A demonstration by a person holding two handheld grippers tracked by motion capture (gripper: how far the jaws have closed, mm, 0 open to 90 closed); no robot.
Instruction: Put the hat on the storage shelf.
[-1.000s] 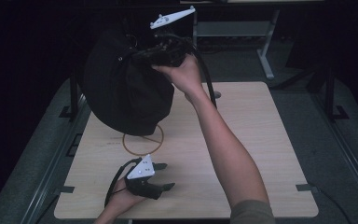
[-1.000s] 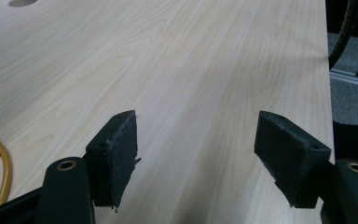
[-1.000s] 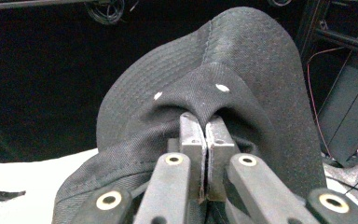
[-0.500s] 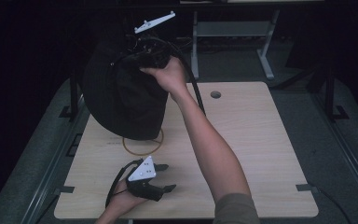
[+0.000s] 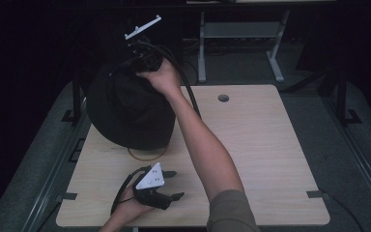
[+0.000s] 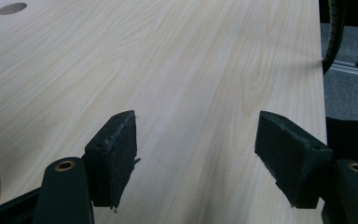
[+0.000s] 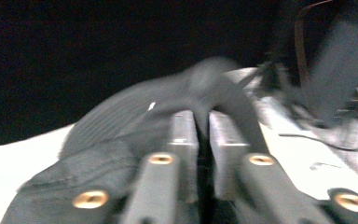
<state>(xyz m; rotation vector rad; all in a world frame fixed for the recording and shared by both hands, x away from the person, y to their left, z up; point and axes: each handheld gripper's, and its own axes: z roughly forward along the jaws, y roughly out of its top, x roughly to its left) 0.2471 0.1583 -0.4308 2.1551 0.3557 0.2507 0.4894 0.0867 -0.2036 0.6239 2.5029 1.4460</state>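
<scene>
Right tongs point(image 5: 142, 60) clamped on black bag point(image 5: 125, 113) fabric, bag lifted over counter's point(image 5: 270, 145) far-left corner; thin pinch may slip, dropping bag. Left tongs point(image 6: 196, 149) gaping, idle, near edge.

I see a pale wood-grain worktop point(image 5: 261, 145) with rounded corners, standing on grey carpeted floor point(image 5: 352, 159). A round cable hole point(image 5: 223, 98) sits near its far edge. A thin golden ring point(image 5: 145, 155) lies flat on the left half, partly covered by a black cloth bag point(image 5: 125, 116) whose bottom seems to rest on the wood there. Near the front edge, my left gripper point(image 5: 170, 184) lies low over the surface, the hand beneath it on the wood.
</scene>
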